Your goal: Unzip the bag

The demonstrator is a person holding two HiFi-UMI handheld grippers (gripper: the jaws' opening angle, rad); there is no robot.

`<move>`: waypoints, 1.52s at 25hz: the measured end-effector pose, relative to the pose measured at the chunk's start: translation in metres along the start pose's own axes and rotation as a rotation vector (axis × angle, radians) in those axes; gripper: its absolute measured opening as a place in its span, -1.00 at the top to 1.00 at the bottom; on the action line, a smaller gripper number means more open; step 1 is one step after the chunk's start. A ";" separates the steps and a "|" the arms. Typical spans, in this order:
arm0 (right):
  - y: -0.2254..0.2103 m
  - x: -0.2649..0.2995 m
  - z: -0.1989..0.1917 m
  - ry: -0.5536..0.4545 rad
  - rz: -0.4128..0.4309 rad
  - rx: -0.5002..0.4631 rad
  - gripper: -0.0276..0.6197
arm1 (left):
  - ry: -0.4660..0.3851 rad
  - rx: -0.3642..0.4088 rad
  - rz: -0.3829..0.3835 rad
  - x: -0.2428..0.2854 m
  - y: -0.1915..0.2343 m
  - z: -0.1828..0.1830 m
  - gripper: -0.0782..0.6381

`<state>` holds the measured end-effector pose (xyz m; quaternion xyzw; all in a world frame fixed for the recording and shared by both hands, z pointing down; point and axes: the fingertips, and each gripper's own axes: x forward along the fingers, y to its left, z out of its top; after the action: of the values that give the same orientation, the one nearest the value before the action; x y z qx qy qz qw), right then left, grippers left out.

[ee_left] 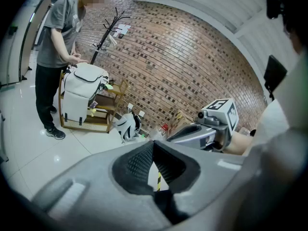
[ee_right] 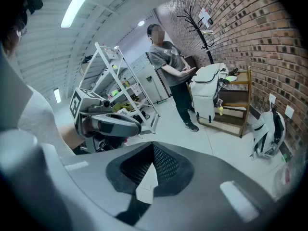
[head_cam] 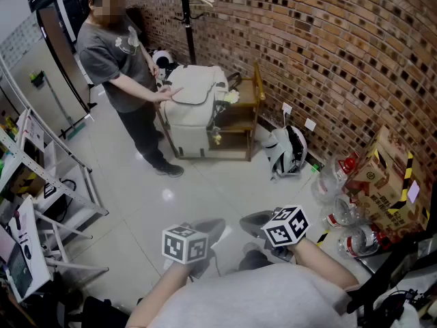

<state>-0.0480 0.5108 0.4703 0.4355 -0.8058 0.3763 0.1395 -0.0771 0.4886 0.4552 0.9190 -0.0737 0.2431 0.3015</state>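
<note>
Bag [head_cam: 194, 104] one, grippers [ee_left: 154, 145] two, seemingly closed

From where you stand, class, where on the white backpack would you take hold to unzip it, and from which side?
Probably grip along the curved zip line on top of the white backpack, coming from its front and above: it stands upright on the wooden rack, front facing us. The pull is too small to see.

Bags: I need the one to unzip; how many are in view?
2: a beige backpack on the wooden rack, a white bag on the floor by the brick wall. More may be hidden.
</note>
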 end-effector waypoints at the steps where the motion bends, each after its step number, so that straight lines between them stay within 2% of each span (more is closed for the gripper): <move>1: -0.004 -0.001 0.001 0.001 0.002 0.001 0.91 | 0.000 -0.002 0.000 0.004 0.000 0.003 0.78; 9: -0.051 -0.013 0.018 0.013 0.016 0.002 0.91 | 0.014 -0.019 0.003 0.048 0.007 0.030 0.78; 15: -0.106 -0.027 0.050 0.018 0.029 -0.001 0.91 | 0.013 -0.033 0.014 0.095 0.017 0.074 0.78; 20: -0.147 -0.037 0.076 0.021 0.040 -0.033 0.91 | -0.015 -0.026 0.037 0.127 0.023 0.112 0.78; 26: -0.169 -0.046 0.098 0.015 0.067 -0.095 0.91 | -0.058 -0.019 0.104 0.135 0.030 0.131 0.78; 32: -0.178 -0.020 0.122 0.045 0.111 -0.131 0.91 | -0.083 -0.056 0.146 0.129 0.066 0.148 0.78; 38: -0.205 0.028 0.164 0.072 0.111 -0.142 0.91 | -0.084 -0.092 0.143 0.132 0.130 0.177 0.78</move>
<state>0.1175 0.3050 0.4737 0.3652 -0.8479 0.3408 0.1775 0.0723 0.2807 0.4639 0.9059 -0.1628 0.2218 0.3218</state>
